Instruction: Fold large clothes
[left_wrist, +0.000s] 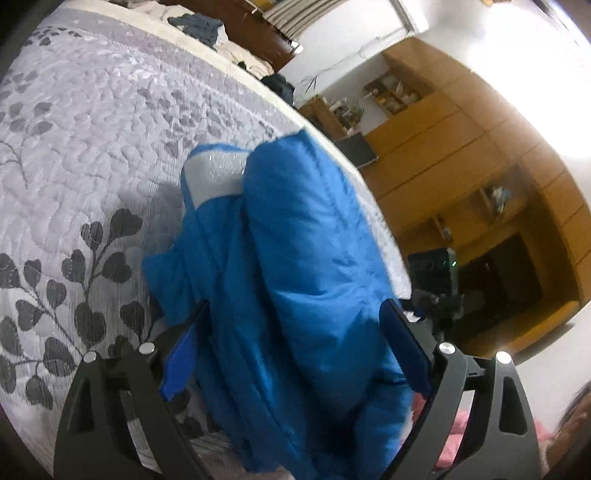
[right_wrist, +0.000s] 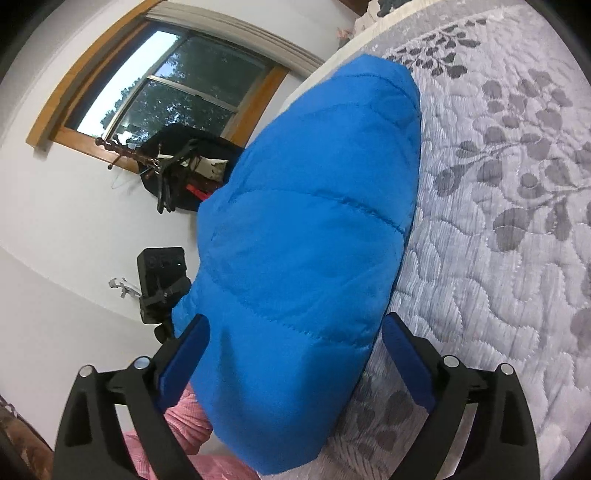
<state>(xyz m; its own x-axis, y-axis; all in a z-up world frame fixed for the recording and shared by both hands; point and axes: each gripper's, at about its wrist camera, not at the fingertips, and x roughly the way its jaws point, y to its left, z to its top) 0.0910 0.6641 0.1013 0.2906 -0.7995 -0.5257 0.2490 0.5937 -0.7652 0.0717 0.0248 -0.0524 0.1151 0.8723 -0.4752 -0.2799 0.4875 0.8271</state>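
Blue quilted puffer jacket lies bunched near the bed edge, soft, light, slippery; both the left gripper and right gripper straddle it with fingers spread. Pinch a seam.

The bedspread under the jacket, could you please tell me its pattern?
Pale grey quilting with dark grey leafy sprigs on the bedspread, clearest in the right wrist view.

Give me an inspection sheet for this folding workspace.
Surface: grey quilted bedspread with dark leaf print, covering the bed.
Job's things: puffy blue quilted jacket, bundled near the bed edge.
Clutter: dark clothes pile at the far side; pink fabric below the jacket.
Grippers: left gripper and right gripper open, fingers either side of the jacket.
Cables: nothing seen.
Surroundings: wooden cabinets; wood-framed window; black camera on stand.
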